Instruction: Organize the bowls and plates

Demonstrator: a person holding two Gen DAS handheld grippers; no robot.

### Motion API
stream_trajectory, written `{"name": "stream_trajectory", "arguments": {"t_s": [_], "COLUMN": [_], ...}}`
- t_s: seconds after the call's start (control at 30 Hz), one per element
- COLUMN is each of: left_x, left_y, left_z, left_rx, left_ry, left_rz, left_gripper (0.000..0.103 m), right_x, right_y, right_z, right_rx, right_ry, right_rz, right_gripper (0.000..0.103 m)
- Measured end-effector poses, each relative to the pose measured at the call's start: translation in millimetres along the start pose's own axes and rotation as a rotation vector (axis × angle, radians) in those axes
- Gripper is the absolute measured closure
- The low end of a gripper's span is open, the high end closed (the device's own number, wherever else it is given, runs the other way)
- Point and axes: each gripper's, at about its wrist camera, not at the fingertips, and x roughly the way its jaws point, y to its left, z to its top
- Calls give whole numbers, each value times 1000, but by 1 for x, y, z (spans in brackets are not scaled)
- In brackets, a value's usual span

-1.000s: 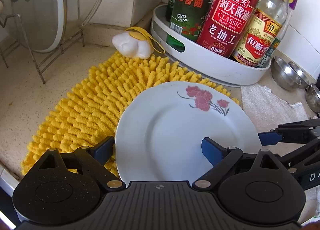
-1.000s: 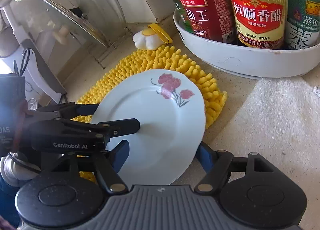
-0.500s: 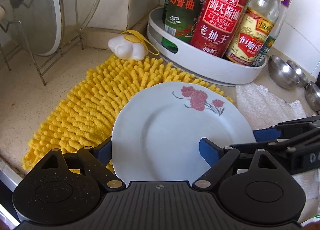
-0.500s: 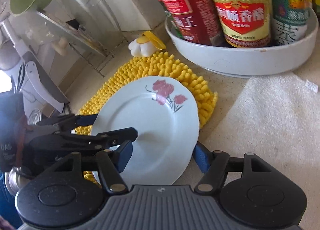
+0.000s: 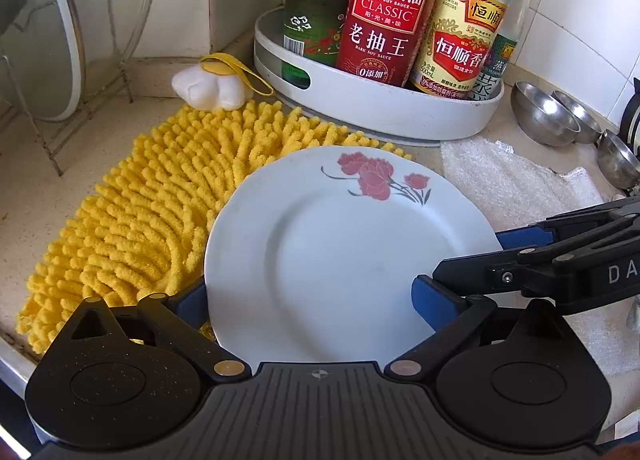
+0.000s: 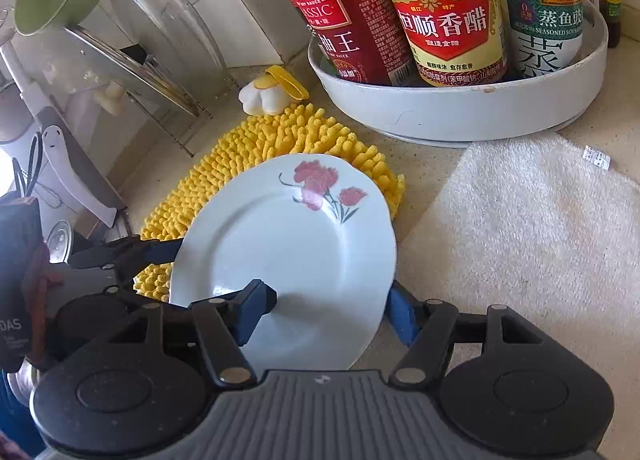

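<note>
Left gripper (image 5: 310, 300), bottom of left view: blue pads either side of white plate (image 5: 344, 256), gripping its near rim. Right gripper (image 6: 326, 314), bottom of right view: also closed on same plate, one pad over face, one behind edge. Plate in frame centre, tilted, flower print on far side. Behind it yellow mat (image 5: 160, 195) on counter. White towel (image 6: 532, 227) at right. Farther, upper right: white tray (image 6: 460, 107) with sauce bottles (image 5: 386, 7). Upper left: glass lid (image 5: 40, 31) in rack.

Plate (image 5: 340, 244) overlapping mat (image 5: 152, 203); bottle tray (image 5: 380, 107) behind; towel (image 5: 508, 183) right.
</note>
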Motion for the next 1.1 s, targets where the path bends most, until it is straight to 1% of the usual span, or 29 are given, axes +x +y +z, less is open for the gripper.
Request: {"name": "stream_trajectory", "arguments": {"t_s": [0.1, 0.13, 0.27, 0.37, 0.43, 0.53, 0.63, 0.7, 0.77, 0.9, 0.97, 1.0, 1.07, 1.1], "left_x": [-2, -3, -7, -9, -10, -12, -12, -12, -11, -11, -11, -10, -7, -7], "left_y": [1, 2, 3, 1, 0, 1, 2, 0, 1, 3, 3, 3, 0, -2], "left_z": [-2, -2, -3, -3, -2, -1, -1, -2, -4, -5, -7, -8, -9, -9], "left_rx": [-10, -24, -29, -34, -38, -52, -58, -40, -30, -16, 5, 13, 25, 15], "left_ry": [-11, -15, -24, -27, -28, -32, -30, -32, -35, -44, -53, -58, -71, -71], "left_rz": [0, 5, 11, 22, 16, 8, -1, -3, -8, -22, -28, -34, -40, -34], "left_gripper": [3, 6, 9, 12, 13, 18, 20, 20, 19, 19, 16, 14, 7, 7], "right_x": [0, 1, 1, 0, -2, -4, -8, -9, -11, -14, -16, -17, -18, -18], "right_y": [-1, -1, 9, 9, 11, 2, 0, -5, -10, -22, -28, -31, -28, -27], "right_z": [4, 4, 3, 4, 3, 2, 0, -2, -3, -5, -5, -6, -8, -8], "right_rx": [-16, -15, -58, -47, -50, 6, 28, 50, 61, 117, 163, 179, 175, 170], "right_ry": [34, 36, 33, 34, 29, 33, 30, 35, 27, 16, 14, 15, 15, 16], "right_rz": [12, 14, -28, -41, -52, -30, -20, -3, 11, 60, 80, 92, 95, 95], "right_gripper": [34, 34, 34, 35, 35, 34, 35, 35, 40, 43, 48, 49, 49, 49]}}
